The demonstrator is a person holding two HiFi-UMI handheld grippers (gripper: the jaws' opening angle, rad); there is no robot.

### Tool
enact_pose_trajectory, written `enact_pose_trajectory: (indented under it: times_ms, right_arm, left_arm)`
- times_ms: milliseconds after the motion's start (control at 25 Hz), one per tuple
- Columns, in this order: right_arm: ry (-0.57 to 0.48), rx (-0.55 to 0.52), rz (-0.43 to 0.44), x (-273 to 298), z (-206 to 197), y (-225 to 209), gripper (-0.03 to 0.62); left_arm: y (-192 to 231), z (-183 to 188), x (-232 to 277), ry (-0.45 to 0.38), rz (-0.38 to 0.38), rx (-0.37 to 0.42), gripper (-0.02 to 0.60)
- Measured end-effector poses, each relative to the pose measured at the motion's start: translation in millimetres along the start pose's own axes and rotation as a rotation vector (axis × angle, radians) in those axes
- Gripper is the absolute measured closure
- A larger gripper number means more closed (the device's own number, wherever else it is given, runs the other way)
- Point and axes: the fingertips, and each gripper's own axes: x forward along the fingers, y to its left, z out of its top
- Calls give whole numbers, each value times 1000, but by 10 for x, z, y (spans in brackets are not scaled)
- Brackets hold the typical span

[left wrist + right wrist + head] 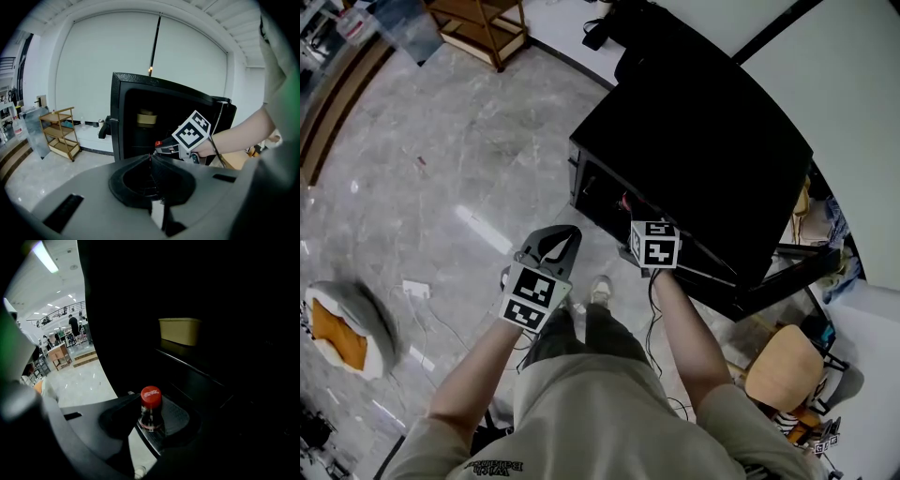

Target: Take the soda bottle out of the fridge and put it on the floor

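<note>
The soda bottle (151, 412), dark with a red cap, stands inside the black fridge (703, 141), low at its open front. In the right gripper view its neck sits between the two jaws of my right gripper (150, 422), and the pads (171, 418) press on it. The head view shows that gripper (632, 208) reaching into the fridge opening, where the bottle is hidden in the dark. My left gripper (558, 246) hangs over the floor just left of the fridge, shut and empty. The left gripper view shows its tips (151, 158) meeting, with the right gripper (158, 146) beyond them at the fridge (136, 93).
A yellow tub (180, 330) sits on a fridge shelf above the bottle. A wooden shelf cart (483, 28) stands far across the marble floor (441, 169). A round cushion (347, 328) lies at the left. A wooden chair (783, 366) stands right of the fridge.
</note>
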Motion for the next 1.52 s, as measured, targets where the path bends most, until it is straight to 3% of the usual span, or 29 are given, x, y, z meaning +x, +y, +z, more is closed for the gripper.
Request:
enact_pose_trajectory:
  times_ms: [400, 1000, 1520]
  right_arm:
    - [-7, -19, 73, -188, 38, 168, 484]
    - [-121, -147, 179, -1309, 541, 733, 484]
    - [-165, -282, 294, -2027, 679, 1297, 484]
  left_arm:
    - [-22, 3, -191, -3, 29, 3, 574]
    - [-81, 277, -880, -105, 106, 15, 574]
    - [-154, 145, -1575, -127, 198, 16, 574]
